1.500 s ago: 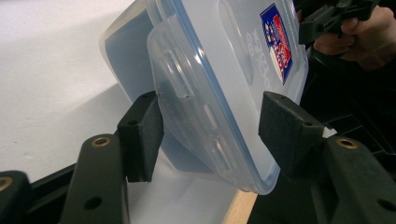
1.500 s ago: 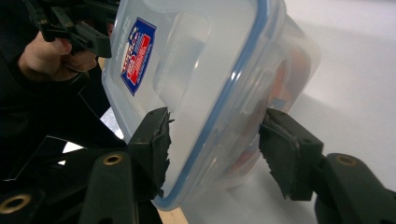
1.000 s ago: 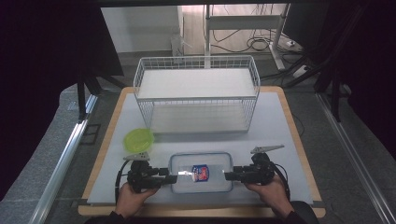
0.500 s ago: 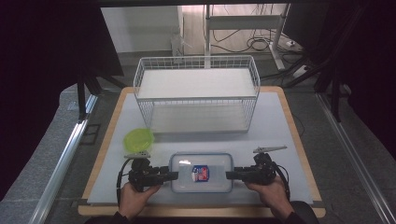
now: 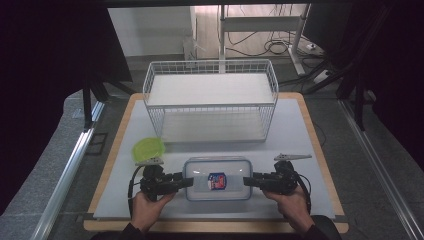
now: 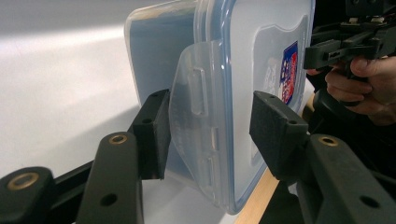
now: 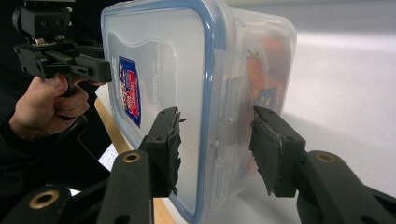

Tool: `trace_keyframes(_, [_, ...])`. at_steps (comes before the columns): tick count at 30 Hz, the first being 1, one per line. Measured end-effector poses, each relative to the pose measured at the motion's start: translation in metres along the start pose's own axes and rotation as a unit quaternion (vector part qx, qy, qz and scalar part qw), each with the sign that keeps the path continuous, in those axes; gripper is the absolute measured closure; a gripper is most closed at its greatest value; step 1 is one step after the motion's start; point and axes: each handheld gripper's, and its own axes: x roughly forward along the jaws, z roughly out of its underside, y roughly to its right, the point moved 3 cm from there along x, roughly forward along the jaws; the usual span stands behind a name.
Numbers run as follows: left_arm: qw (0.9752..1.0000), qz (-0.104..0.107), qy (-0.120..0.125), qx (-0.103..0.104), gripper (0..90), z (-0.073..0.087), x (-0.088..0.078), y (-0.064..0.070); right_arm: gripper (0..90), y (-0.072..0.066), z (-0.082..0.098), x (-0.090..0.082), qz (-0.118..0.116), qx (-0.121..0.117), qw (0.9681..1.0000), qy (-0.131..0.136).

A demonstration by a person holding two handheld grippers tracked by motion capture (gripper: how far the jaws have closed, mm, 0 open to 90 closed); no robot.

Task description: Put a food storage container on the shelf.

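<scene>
A clear plastic container with a blue-rimmed lid and a red and blue sticker lies at the front middle of the white mat. My left gripper is at its left end. Its jaws have just been closing and now straddle the raised latch flap, with a gap still showing at the lid-side pad. My right gripper is at the container's right end. Its jaws have also just been closing around the lid rim and side latch, with a gap at the lid-side pad. Something orange shows inside the container.
A white wire basket stands across the back of the mat. A small green round piece lies just behind my left gripper. The mat sits on a board with a wooden border. Cables and stand legs are on the floor beyond.
</scene>
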Motion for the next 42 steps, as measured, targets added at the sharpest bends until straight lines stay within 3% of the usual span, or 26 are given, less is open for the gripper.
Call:
trace_keyframes(7, [0.9997, -0.002, 0.016, 0.019, 49.4, -0.014, -0.009, 0.007, 54.1, -0.009, -0.015, -0.008, 0.001, -0.021, 0.9996, 0.018])
trace_keyframes(18, [0.9984, -0.011, 0.034, 0.045, 49.4, -0.051, -0.024, 0.018, 54.0, -0.023, -0.052, -0.021, 0.004, -0.057, 0.9976, 0.039])
trace_keyframes(31, [0.9980, -0.015, 0.038, 0.047, 49.3, -0.078, -0.031, 0.020, 54.0, -0.026, -0.080, -0.025, 0.001, -0.064, 0.9967, 0.049])
trace_keyframes(42, [0.9969, -0.022, 0.043, 0.061, 49.3, -0.112, -0.043, 0.025, 53.8, -0.032, -0.109, -0.031, -0.003, -0.073, 0.9954, 0.062])
